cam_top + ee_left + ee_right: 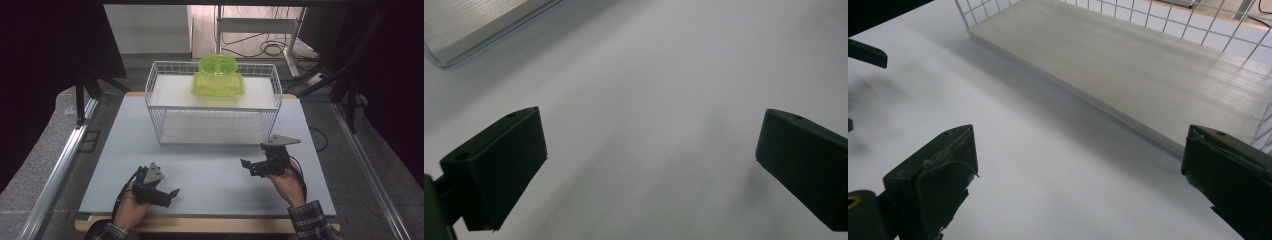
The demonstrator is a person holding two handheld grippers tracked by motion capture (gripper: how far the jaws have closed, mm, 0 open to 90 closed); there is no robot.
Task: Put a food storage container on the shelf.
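Both tongs, left and right, are resting spread and empty; the green container is looking light, stiff, slippery; gripping its rim is advisable.

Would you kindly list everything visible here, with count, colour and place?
Rack: one, white wire, two shelves, far half of the table.
Container: one, lime green, on the rack's upper shelf.
Lid: one, lime green, round, at the container's far edge.
Table: one, pale grey.
Left gripper: one, black, near left, open, holding nothing.
Right gripper: one, black, near right, open, holding nothing.
Hands: two, holding the grippers.
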